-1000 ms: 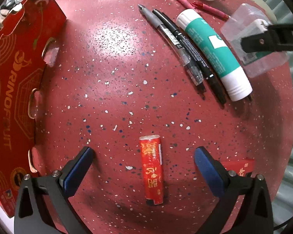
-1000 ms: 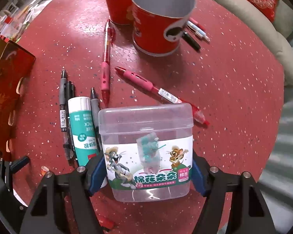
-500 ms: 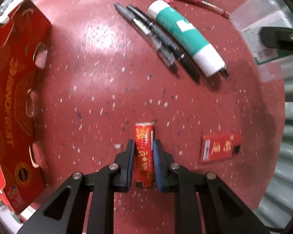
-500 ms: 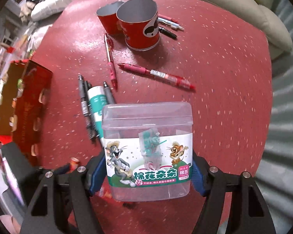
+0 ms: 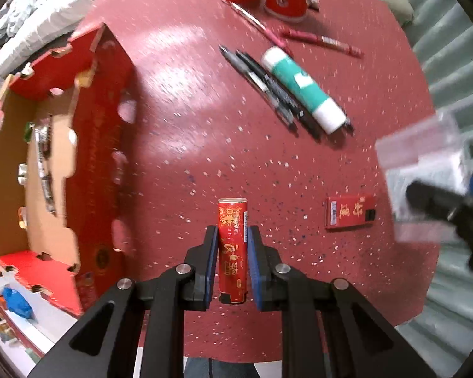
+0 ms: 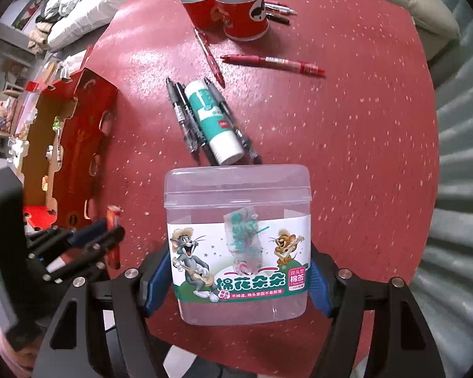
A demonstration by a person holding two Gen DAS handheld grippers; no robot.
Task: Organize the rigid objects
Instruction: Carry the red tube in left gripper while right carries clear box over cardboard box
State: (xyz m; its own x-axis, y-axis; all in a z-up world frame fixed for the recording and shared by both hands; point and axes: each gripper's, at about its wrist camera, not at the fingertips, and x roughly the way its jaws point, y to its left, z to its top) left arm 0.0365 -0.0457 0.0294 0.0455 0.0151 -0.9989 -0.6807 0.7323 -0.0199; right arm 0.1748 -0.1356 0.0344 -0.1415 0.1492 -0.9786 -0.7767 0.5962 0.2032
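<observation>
My left gripper (image 5: 232, 245) is shut on a red lighter (image 5: 232, 245) with gold print and holds it above the red speckled table (image 5: 189, 110). It also shows in the right wrist view (image 6: 110, 239). My right gripper (image 6: 238, 271) is shut on a clear plastic cotton-swab box (image 6: 238, 239) with a cartoon label, held above the table; the box shows blurred in the left wrist view (image 5: 425, 170). A second red lighter (image 5: 350, 212) lies flat on the table right of my left gripper.
An open red cardboard box (image 5: 63, 157) stands at the left. A green-and-white glue stick (image 5: 302, 89) lies among several black pens (image 5: 268, 88). Red pens (image 6: 271, 61) and two red paper cups (image 6: 239, 12) are farther back. The table's edge is near.
My left gripper closed on the red lighter and lifted it off the table. My right gripper rose higher with the box. The open cardboard box has come into view.
</observation>
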